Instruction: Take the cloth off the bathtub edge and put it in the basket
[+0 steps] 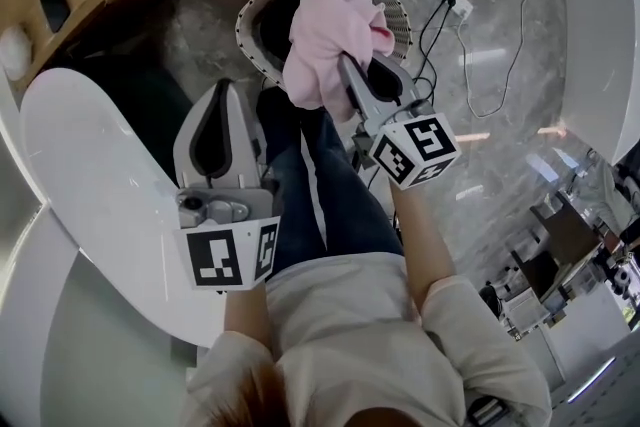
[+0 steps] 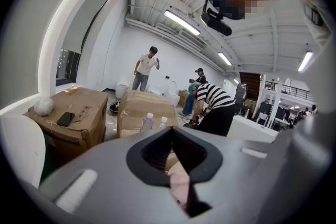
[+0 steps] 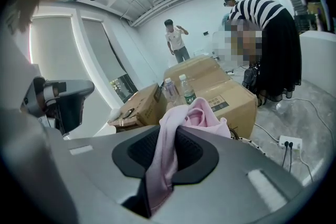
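Cloth: the pink cloth (image 1: 330, 35) is soft, crumpled fabric, bunched at centre top of the head view, over the basket's opening.
Axis: its long side runs up-down in that frame, leaning slightly left at the lower end.
My right claw: the right gripper (image 1: 345, 75) is clenched on the cloth. In the right gripper view a folded strip (image 3: 163, 165) runs down between my ribbed dark pads, with the bulk puffed above the tips.
My left claw: the left gripper (image 1: 222, 93) is closed on nothing, at centre left by the glossy white bathtub edge (image 1: 90, 175).
Basket: the round basket (image 1: 398, 15) has a perforated pale rim and a dark inside.
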A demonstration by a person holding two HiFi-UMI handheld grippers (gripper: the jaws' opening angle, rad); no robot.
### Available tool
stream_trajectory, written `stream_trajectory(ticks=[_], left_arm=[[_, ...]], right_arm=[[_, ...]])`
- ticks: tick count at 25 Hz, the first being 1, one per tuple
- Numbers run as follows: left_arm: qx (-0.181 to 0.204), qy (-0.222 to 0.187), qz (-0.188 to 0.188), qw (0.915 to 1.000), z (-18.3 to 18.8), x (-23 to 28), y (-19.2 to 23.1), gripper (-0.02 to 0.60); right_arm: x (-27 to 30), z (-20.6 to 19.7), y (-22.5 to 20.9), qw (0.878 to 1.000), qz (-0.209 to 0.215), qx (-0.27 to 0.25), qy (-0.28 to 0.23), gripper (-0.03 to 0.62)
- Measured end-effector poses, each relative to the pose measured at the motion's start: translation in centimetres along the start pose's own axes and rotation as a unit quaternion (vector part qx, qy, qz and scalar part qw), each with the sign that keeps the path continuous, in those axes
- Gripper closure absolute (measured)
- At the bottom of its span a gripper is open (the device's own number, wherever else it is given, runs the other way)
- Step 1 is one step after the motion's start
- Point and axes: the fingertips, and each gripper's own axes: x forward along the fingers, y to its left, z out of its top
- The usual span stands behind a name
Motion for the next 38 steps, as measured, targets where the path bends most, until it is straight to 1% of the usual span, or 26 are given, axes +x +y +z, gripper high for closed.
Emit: stream_trajectory(ticks=[5, 10, 16, 22, 30, 38], left_arm=[[-0.004, 0.008, 0.002, 1.0, -1.7, 1.2, 0.3, 0.532], [0.006, 0.021, 0.008, 0.9997, -4.2, 2.6, 1.0, 0.532], [0.008, 0.042, 0.01, 0.999, -6.6, 3.5, 1.2, 0.532], [-0.011, 0.053, 0.011, 0.9985, -8.2, 4.3, 1.5, 0.532], [-0.022, 0.057, -0.002, 0.9981, -9.6, 5.1, 0.9, 0.532], [-0.027, 0.057, 0.003, 0.998, -9.6, 5.2, 1.5, 0.532]], right_arm=[[1.7, -2.2, -1.7, 1.0, -0.005, 0.0, 0.016, 0.526], [3.2, -4.6, -3.5, 0.999, -0.011, -0.007, 0.034, 0.526], [4.2, -6.9, -5.0, 0.998, -0.021, -0.012, 0.052, 0.526], [5.4, -8.8, -6.6, 0.997, -0.035, -0.016, 0.07, 0.526], [7.8, -12.2, -8.9, 0.993, -0.051, -0.02, 0.102, 0.526], [9.7, -15.2, -10.4, 0.989, -0.067, -0.004, 0.134, 0.526]])
